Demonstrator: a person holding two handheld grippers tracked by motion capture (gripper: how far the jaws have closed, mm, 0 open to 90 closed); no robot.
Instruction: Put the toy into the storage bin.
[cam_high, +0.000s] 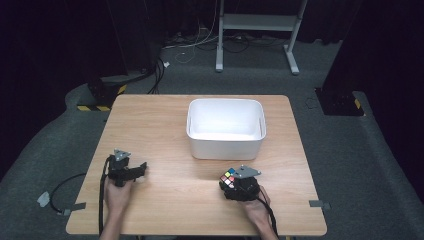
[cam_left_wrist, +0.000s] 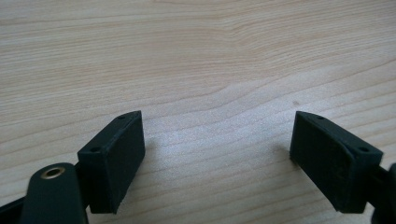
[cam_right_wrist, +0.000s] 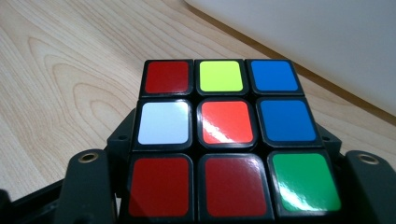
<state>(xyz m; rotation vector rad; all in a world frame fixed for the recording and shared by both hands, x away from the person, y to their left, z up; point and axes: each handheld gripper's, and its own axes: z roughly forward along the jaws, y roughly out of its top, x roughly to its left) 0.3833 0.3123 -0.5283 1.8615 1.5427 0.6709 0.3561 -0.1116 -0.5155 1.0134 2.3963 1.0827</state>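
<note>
One puzzle cube (cam_right_wrist: 219, 140) clamped in right tool (cam_high: 235, 184), one white bin (cam_high: 226, 128)

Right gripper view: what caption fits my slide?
A hand-held gripper clamps a scrambled puzzle cube beside a white tub.

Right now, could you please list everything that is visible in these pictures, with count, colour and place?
Square wooden table: one, light wood, centre of the high view.
Rectangular white plastic bin: one, white, far middle of the table, open at the top.
Multicoloured puzzle cube: one, black frame with red, orange, white, yellow, blue and green stickers, near right of the table, between the right gripper's fingers.
White metal stand: one, white, on the grey floor beyond the table.
Black cables: several, on the floor at the far left.
Left gripper: one, black, near left of the table, fingers wide apart over bare wood.
Right gripper: one, black, closed on the cube.
Person's hands: two, at the near edge.
</note>
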